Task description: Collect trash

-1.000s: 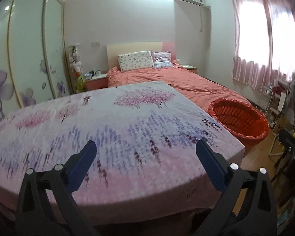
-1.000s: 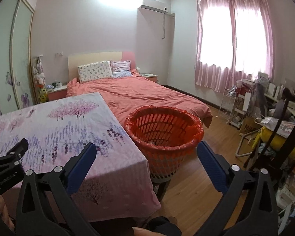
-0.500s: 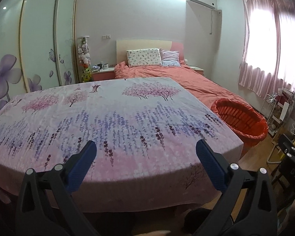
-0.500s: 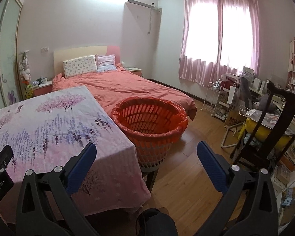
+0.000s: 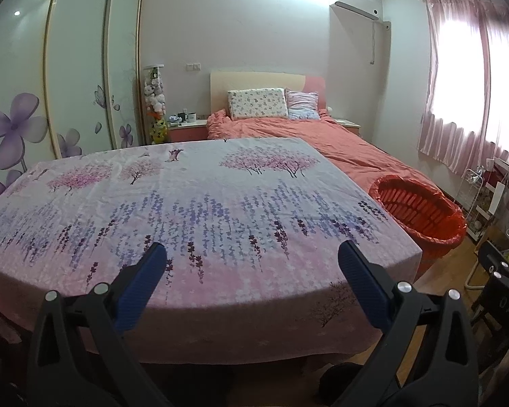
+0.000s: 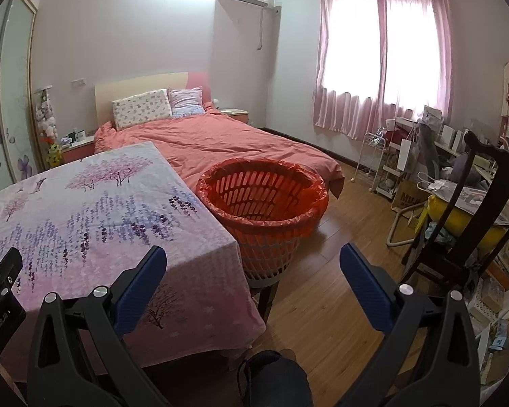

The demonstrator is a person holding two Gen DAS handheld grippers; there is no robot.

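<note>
An orange slatted basket (image 6: 264, 203) lined with a red bag stands on a stool at the right end of a table with a floral pink and purple cloth (image 5: 193, 203). The basket also shows in the left wrist view (image 5: 420, 213). No trash shows on the cloth. My left gripper (image 5: 252, 257) is open and empty, held over the table's near edge. My right gripper (image 6: 252, 257) is open and empty, held over the table's right corner, short of the basket. The left gripper's body shows at the lower left of the right wrist view (image 6: 0, 291).
A bed with a salmon cover (image 6: 227, 142) lies behind the table and basket. A dark wooden chair (image 6: 458, 230) and cluttered shelves (image 6: 410, 156) stand on the right. A wardrobe with flower doors (image 5: 68, 78) fills the left wall. Wooden floor (image 6: 339, 271) lies beside the basket.
Both grippers have pulled back and risen, so more of the table and floor shows. The right view has swung right, towards the chair. Both stay open and empty.
</note>
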